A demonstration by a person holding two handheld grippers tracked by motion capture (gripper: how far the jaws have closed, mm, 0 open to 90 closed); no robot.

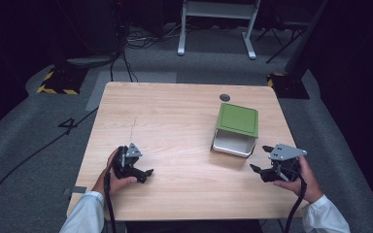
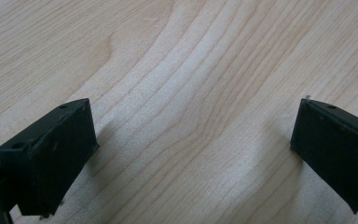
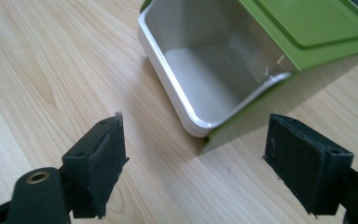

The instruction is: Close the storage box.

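One wooden table (image 1: 175,116) on grey carpet (image 1: 24,131).

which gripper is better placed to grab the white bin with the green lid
Right, probably. The right gripper sits just beside the white bin, jaws open and aimed at its rim. The left gripper, also open, faces bare table farther away.

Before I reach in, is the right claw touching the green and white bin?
Apart. The right gripper view shows bare wood between the open right claw and the bin.
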